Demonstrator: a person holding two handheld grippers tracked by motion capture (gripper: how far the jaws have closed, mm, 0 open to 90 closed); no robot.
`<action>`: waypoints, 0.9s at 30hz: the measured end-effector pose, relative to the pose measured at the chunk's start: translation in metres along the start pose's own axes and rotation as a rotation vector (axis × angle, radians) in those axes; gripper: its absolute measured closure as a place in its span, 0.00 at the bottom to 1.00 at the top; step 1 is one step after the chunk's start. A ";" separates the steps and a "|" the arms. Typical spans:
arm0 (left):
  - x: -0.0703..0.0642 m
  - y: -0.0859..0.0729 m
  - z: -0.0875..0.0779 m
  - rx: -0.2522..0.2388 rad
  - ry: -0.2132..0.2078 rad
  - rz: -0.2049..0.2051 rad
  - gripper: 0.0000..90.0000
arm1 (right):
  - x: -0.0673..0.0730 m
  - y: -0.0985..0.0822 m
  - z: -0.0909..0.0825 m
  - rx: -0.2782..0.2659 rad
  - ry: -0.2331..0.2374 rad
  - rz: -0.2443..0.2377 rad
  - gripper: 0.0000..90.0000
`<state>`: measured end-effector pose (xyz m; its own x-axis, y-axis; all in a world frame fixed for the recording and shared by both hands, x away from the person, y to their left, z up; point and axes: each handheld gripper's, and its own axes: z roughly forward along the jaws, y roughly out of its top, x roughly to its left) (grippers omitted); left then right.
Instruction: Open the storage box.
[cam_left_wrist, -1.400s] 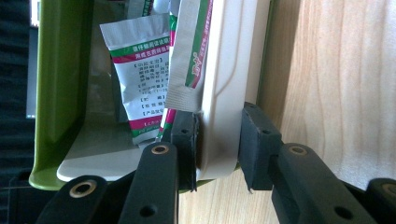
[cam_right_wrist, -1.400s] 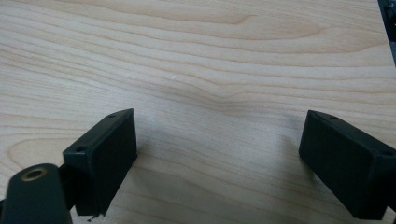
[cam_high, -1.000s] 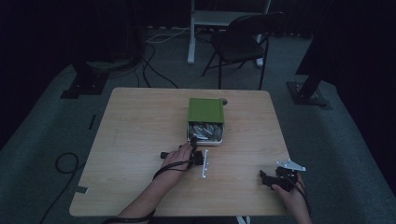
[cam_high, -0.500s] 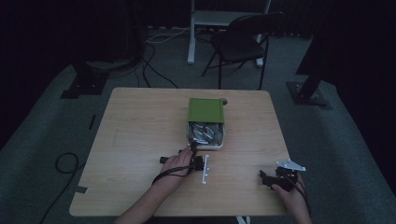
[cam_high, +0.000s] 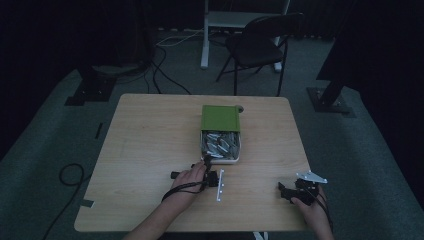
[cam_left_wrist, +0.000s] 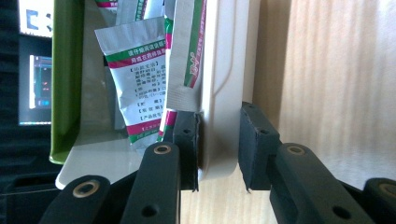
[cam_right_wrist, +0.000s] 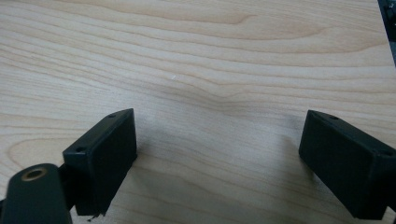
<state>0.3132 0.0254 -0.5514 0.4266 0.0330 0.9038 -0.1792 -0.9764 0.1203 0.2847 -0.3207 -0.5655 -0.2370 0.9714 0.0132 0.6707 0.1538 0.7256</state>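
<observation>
Compared with the frame one second ago, my left gripper (cam_high: 208, 165) has shifted slightly nearer to me along the table (cam_high: 150, 150), and the white box (cam_high: 220, 159) it grips has followed, its near edge sitting a little nearer to my side. My right gripper (cam_high: 289, 192) has not changed position.

In the left gripper view, my left gripper (cam_left_wrist: 218, 140) is clamped on the near wall of the white box (cam_left_wrist: 224, 93): one pad sits inside the wall, the other outside, both pressing on the plastic. The wall's corner is rounded and projects just past the pads.

The white box is open. Its green lid (cam_high: 220, 118) stands hinged back on the far side from my left gripper. Inside, directly ahead of the inner pad, lie silver sachets (cam_left_wrist: 140, 79) with green and red bands and small printed text; one leans against the gripped wall.

A narrow white strip (cam_high: 219, 185) lies on the table just to the right of my left hand (cam_high: 189, 180).

My right gripper (cam_right_wrist: 217, 154) rests well apart from the box, jaws spread wide over bare wood, nothing between them.
</observation>
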 end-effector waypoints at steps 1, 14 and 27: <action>-0.001 0.000 -0.001 -0.006 -0.001 -0.008 0.80 | 0.000 0.000 0.000 0.000 0.000 0.000 0.12; -0.008 0.004 -0.017 -0.018 -0.007 0.005 0.80 | 0.000 0.000 0.000 0.000 0.000 0.000 0.12; -0.015 0.005 -0.030 -0.018 -0.022 0.008 0.80 | 0.000 0.000 0.000 0.000 0.000 0.000 0.12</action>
<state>0.2796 0.0268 -0.5517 0.4447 0.0206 0.8955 -0.1983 -0.9727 0.1208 0.2847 -0.3207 -0.5655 -0.2369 0.9714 0.0132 0.6710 0.1538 0.7253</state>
